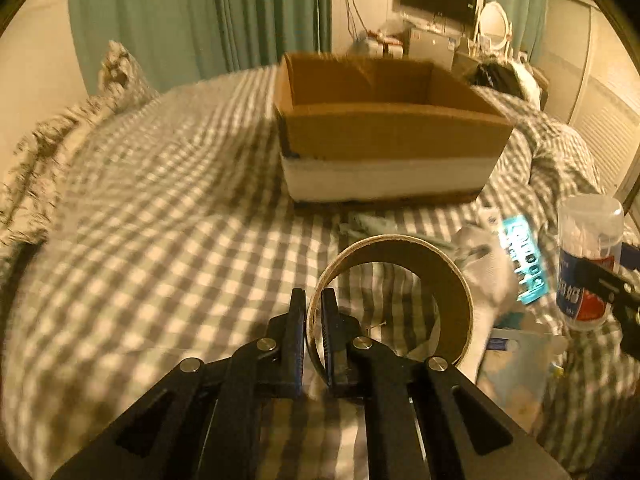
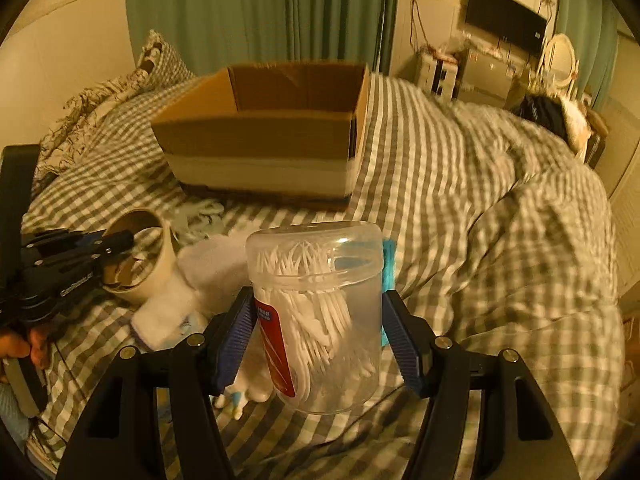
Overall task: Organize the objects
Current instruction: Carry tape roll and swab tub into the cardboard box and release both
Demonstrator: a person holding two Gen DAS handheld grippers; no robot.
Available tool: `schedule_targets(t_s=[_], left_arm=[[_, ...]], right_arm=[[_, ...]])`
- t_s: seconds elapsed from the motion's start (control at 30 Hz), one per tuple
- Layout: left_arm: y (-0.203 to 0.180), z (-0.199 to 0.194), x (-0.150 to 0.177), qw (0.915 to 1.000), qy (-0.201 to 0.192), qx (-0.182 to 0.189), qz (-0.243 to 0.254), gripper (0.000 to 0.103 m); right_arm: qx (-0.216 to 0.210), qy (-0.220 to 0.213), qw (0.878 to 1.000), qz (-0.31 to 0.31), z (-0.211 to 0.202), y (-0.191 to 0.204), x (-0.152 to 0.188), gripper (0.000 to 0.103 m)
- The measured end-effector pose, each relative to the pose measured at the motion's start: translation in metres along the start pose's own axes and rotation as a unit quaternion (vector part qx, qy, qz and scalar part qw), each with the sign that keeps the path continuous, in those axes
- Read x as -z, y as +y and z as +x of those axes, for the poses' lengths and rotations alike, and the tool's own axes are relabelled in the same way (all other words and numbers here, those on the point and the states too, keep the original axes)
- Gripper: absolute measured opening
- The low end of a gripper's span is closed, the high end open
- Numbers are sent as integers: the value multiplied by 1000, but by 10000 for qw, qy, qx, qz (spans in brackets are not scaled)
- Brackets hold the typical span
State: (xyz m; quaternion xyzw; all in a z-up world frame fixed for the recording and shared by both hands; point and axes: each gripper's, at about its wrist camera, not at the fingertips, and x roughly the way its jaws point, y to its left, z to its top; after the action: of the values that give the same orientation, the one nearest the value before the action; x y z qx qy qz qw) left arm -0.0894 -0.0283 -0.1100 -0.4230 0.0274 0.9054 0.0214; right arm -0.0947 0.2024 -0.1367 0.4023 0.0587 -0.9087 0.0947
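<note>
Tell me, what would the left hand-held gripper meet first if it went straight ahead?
Probably the checked bedsheet. The left hand-held gripper, shut on the tape roll, points downward, short of the cardboard box; depth is uncertain.

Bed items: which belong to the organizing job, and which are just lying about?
In the job: tape roll in left hand-held gripper; floss-pick jar in right hand-held gripper; cardboard box.

Lying about: white cloth, teal packet, pillow.
</note>
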Motion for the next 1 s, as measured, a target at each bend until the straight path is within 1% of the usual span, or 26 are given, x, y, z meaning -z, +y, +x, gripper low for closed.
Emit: schedule_targets(t_s=[0.07, 0.17, 0.3, 0.37, 0.4, 0.43, 0.5, 0.53, 0.57, 0.6, 0.67, 0.73, 0.8, 0.87, 0.93, 1.0], left_arm=[[1, -17, -8, 9998, -185, -60, 49, 8], [6, -41, -23, 9990, -438, -45, 37, 8], [17, -64, -65, 9968, -798, -42, 99, 8], [18, -69, -84, 9951, -965, -87, 173, 8], [18, -69, -99, 9943, -1041, -111, 209, 8], [18, -66, -111, 9942, -1051, -72, 193, 8], [22, -60, -131, 9940, -1079, -5, 153, 8], [22, -53, -146, 9940, -1079, 12, 156, 8], [22, -48, -153, 9942, -1062, 4, 186, 8], [22, -38, -166, 9944, -1030, -3, 226, 8], [22, -22, -182, 9956, -906, 77, 244, 8], [23, -1, -201, 9970, -710, 231, 188, 8], [20, 15, -210, 9973, -674, 169, 236, 8], [19, 32, -216, 9976, -618, 110, 280, 8], [23, 51, -219, 9983, -478, 274, 180, 8], [27, 61, -220, 9984, -454, 294, 161, 8]], right_arm=[[4, -136, 9999, -24, -12, 0, -5, 63], [-52, -380, 9992, -54, -33, 2, -17, 63], [-100, -845, 9962, -203, -61, 9, -52, 63], [-139, -949, 9950, -276, -65, 13, -70, 63], [-172, -1000, 9943, -327, -65, 15, -84, 63], [-178, -1024, 9940, -339, -65, 15, -90, 63], [-168, -1069, 9935, -357, -59, 16, -114, 63], [-185, -1072, 9934, -359, -53, 16, -126, 63], [-206, -1064, 9935, -350, -49, 16, -134, 63], [-236, -1039, 9938, -334, -41, 16, -145, 63], [-255, -986, 9944, -297, -22, 17, -166, 63], [-273, -939, 9949, -257, -7, 15, -178, 63], [-316, -870, 9955, -187, 13, 13, -195, 63], [-320, -816, 9960, -158, 28, 11, -202, 63], [-312, -716, 9969, -126, 48, 9, -210, 63], [-315, -593, 9977, -81, 68, 9, -214, 63]])
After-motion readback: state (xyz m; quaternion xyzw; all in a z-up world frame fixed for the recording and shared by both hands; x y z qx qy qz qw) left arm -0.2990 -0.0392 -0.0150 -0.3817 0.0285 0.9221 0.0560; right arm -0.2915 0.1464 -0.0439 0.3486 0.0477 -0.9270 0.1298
